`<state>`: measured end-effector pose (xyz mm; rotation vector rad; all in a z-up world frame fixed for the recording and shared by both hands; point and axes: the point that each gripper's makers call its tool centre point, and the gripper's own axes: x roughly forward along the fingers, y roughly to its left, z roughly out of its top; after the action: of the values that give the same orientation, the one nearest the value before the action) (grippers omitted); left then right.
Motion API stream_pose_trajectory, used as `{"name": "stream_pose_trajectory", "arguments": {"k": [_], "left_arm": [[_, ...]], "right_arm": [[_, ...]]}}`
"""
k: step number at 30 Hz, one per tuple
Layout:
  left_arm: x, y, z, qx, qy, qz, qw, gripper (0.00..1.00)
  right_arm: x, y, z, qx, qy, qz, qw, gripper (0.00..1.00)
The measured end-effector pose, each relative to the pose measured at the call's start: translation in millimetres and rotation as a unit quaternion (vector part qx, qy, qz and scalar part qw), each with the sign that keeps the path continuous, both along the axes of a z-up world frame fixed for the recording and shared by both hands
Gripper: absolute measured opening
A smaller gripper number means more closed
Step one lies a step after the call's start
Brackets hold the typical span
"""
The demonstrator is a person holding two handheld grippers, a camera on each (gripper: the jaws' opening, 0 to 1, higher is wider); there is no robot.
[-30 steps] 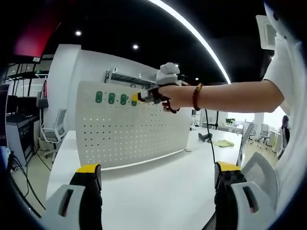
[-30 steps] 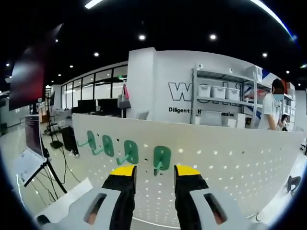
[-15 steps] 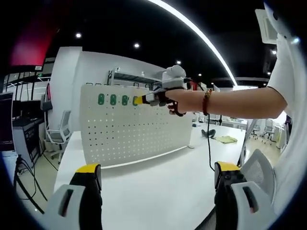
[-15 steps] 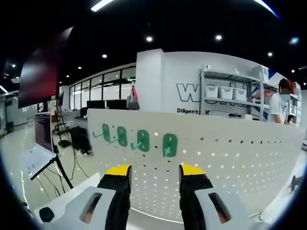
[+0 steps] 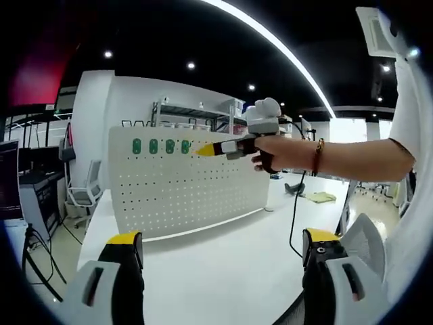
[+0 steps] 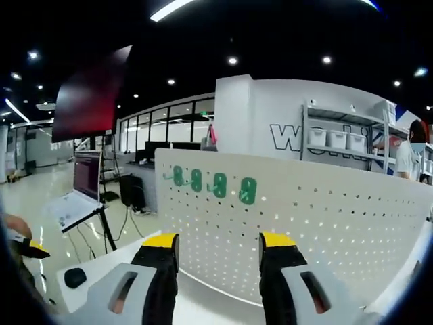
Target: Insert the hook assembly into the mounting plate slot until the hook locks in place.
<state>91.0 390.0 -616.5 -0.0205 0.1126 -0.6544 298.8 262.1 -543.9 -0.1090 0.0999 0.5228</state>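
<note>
A white pegboard [image 5: 183, 183] stands upright on the white table [image 5: 216, 271]. Several green hook assemblies [image 5: 161, 146] sit in a row along its upper left edge. In the right gripper view the same hooks [image 6: 220, 185] hang on the pegboard [image 6: 318, 217], ahead of and above my right gripper [image 6: 220, 242]. That gripper is open with nothing between its yellow-tipped fingers. In the left gripper view a hand holds the right gripper [image 5: 206, 149] just right of the hook row, a short way off the board. My left gripper [image 5: 223, 244] is open and empty, low over the table.
An office chair [image 5: 81, 193] stands left of the table, and a mesh chair back [image 5: 369, 237] is at lower right. Shelves with bins [image 6: 331, 135] line the back wall. A laptop on a stand [image 6: 81, 193] and a mouse [image 6: 74, 277] are at left.
My right gripper has drawn back from the pegboard and its jaws have widened. The rightmost hook that stood between them stays on the board. The left gripper's jaws are unchanged.
</note>
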Motion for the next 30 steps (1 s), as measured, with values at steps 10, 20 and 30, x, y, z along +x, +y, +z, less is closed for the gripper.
{"name": "stream_pose_trajectory", "arguments": {"k": [10,20,30], "left_arm": [[-2.7,-17.1,1.5,0.014,0.002,0.005,0.9999,1.0],[-2.2,-40.1,7.6,0.024,0.001,-0.009,0.9997,1.0],[-1.6,-50.9,12.3,0.039,-0.001,-0.018,0.9991,1.0]], "right_arm": [[-46.6,-25.9,-3.8,0.01,-0.012,0.02,0.9997,0.52],[-95.7,-54.9,-2.9,0.014,-0.037,0.055,0.9977,0.58],[-148.2,-80.3,-20.2,0.015,-0.036,0.098,0.9944,0.65]]}}
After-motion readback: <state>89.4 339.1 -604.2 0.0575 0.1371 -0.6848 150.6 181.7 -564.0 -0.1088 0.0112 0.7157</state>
